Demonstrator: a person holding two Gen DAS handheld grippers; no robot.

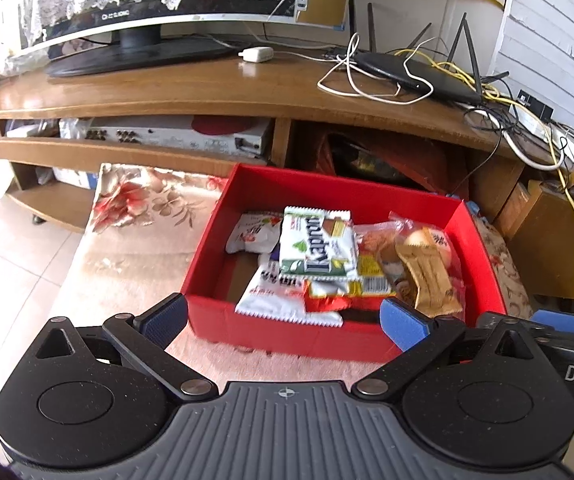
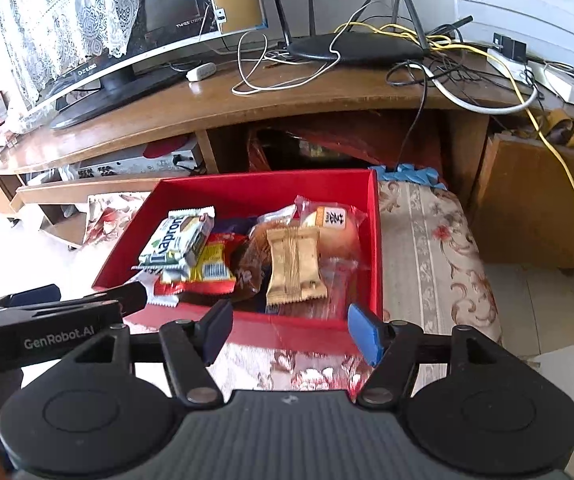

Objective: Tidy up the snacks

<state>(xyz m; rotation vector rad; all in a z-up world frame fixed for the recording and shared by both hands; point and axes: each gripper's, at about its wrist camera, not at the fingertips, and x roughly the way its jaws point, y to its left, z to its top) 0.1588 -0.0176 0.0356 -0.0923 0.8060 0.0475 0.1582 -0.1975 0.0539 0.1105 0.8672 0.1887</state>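
Note:
A red box (image 1: 247,188) (image 2: 375,240) stands on a floral cloth and holds several snack packs. A green-and-white Kapron pack (image 1: 319,246) (image 2: 179,240) lies on top. Beside it are a gold wrapper (image 1: 431,276) (image 2: 295,266), a yellow-red pack (image 2: 211,266) and white packs (image 1: 275,296). My left gripper (image 1: 283,322) is open and empty at the box's near wall. My right gripper (image 2: 291,334) is open and empty just before the box's near right corner. Each gripper shows at the edge of the other's view.
A wooden TV stand (image 1: 207,92) runs behind the box, with a monitor (image 1: 147,20), a black router (image 2: 355,48) and tangled cables (image 2: 487,92). The floral cloth (image 2: 435,248) covers the low seat under the box. Tiled floor (image 1: 7,264) lies to the left.

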